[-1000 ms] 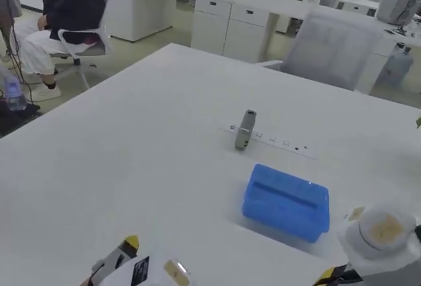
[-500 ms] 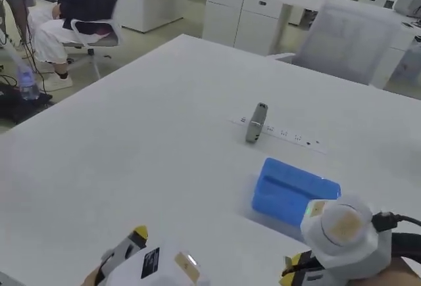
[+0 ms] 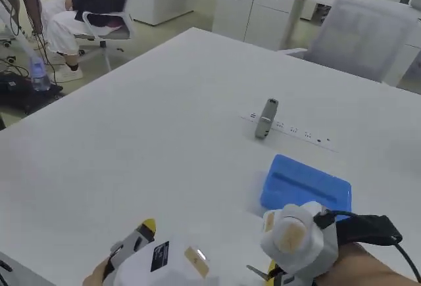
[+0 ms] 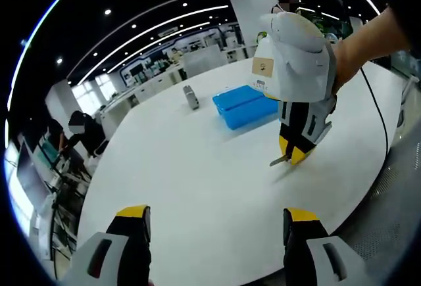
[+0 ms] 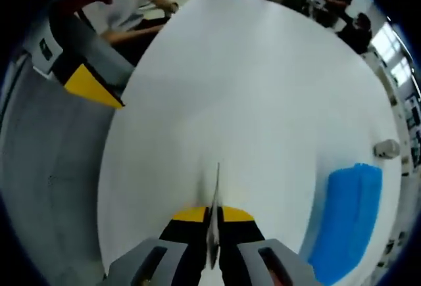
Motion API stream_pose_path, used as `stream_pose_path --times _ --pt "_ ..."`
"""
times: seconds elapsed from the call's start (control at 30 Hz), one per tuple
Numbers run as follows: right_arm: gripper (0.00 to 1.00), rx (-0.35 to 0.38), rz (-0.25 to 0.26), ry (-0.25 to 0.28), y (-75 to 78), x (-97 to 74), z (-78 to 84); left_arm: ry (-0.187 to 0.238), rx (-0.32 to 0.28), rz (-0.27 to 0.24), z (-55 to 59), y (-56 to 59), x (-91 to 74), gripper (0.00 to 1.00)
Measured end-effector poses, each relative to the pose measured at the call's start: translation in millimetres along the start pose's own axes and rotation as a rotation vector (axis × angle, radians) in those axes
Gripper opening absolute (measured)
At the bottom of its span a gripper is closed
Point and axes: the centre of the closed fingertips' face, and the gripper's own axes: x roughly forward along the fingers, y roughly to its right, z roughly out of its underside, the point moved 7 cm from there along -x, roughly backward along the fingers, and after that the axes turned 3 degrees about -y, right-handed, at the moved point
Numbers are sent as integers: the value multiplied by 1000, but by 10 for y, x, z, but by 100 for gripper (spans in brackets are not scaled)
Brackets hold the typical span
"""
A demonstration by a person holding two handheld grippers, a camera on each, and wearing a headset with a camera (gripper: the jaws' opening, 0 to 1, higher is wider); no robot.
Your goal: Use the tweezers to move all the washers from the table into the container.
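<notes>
My right gripper (image 5: 212,215) is shut on thin metal tweezers (image 5: 216,184), whose tips hover just above the bare white table (image 5: 250,95). In the head view the right gripper (image 3: 271,273) is at the bottom centre, in front of the blue container (image 3: 306,184), with the tweezers (image 3: 255,271) pointing left. The left gripper view has the tweezers (image 4: 279,161) sticking out below the right gripper (image 4: 297,144), with the container (image 4: 243,105) behind. My left gripper (image 4: 217,217) is open and holds nothing; it sits at the table's near edge (image 3: 146,228).
A small grey block (image 3: 266,118) stands on a row of table sockets beyond the container. A grey office chair (image 3: 368,29) is at the far side. A person sits on a chair (image 3: 99,16) at the far left, beside white desks.
My right gripper has come in from the lower right towards the left gripper, now in front of the container's near side. The head camera has shifted, so the whole table has slid in the picture.
</notes>
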Motion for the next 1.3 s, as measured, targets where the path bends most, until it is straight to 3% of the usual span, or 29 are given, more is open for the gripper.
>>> stream_pose_path --times 0.03,0.1,0.37,0.43,0.5,0.63,0.7,0.77,0.83,1.0,1.1,1.2,1.3 --pt "2 -36 16 -7 20 -27 -10 0 0 0 0 0 -1 84" --pt "2 -6 4 0 26 -10 -9 -1 0 0 0 0 -2 84" --pt "4 -4 -13 12 23 -8 4 2 2 4 -4 6 1 84" --pt "7 35 -34 17 19 -3 6 2 3 5 -4 9 3 85" --pt "8 46 -29 26 -33 -41 1 2 3 5 -4 9 3 85" --pt "16 156 -14 59 -32 -90 79 2 3 5 -2 9 2 85" --pt "17 237 26 132 -34 -201 127 2 4 8 -1 12 2 85" --pt "19 352 74 225 -104 -416 176 1 5 10 1 16 2 85" --pt "22 475 139 340 -175 -570 243 12 1 14 -11 21 -3 85" --pt "37 715 278 486 -419 -864 521 15 -16 22 -9 16 -8 85" --pt "47 843 354 540 -539 -996 745 13 -18 35 -7 28 -7 85" --pt "57 918 409 554 -657 -1044 921 10 -9 55 -9 57 -6 86" --pt "69 955 460 550 -821 -1101 968 21 -9 66 -21 67 -19 86"
